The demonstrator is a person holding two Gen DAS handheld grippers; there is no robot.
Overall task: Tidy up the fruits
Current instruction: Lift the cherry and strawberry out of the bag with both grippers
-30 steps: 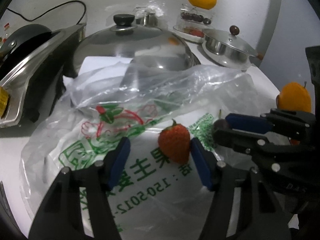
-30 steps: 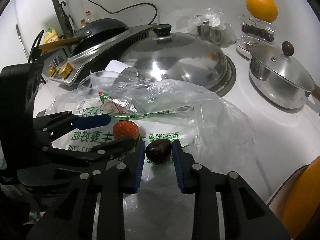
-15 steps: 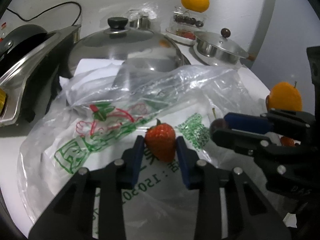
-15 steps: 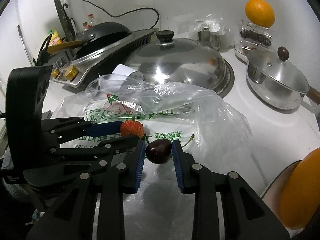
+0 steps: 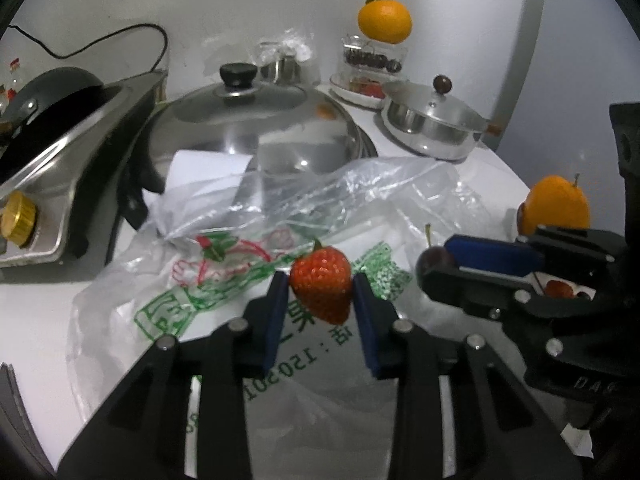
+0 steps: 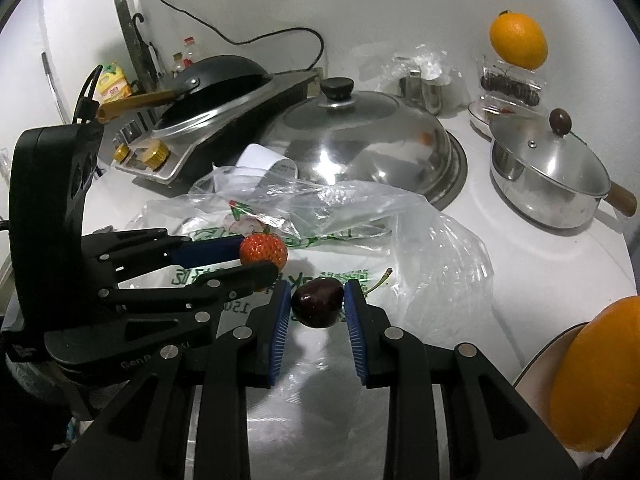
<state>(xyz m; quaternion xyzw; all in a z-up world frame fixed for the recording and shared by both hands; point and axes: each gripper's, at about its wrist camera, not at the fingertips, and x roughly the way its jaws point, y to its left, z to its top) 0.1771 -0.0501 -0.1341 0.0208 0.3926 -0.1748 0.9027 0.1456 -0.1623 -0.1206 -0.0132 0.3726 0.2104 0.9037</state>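
White counter (image 6: 520, 264), crumpled plastic bag (image 5: 360, 200) (printed green), domed lid (image 6: 360, 140)

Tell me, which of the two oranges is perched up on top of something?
The orange at the back by the wall: it sits atop a clear box of dark cherries. The other orange lies low, near the front at the right.

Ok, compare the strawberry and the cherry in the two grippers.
The strawberry is bright red, cone-shaped and seed-dotted; the cherry is dark, round and glossy. The strawberry looks bigger than the cherry. The left gripper holds the strawberry, the right gripper the cherry. Both are pinched between blue fingers above the plastic bag.
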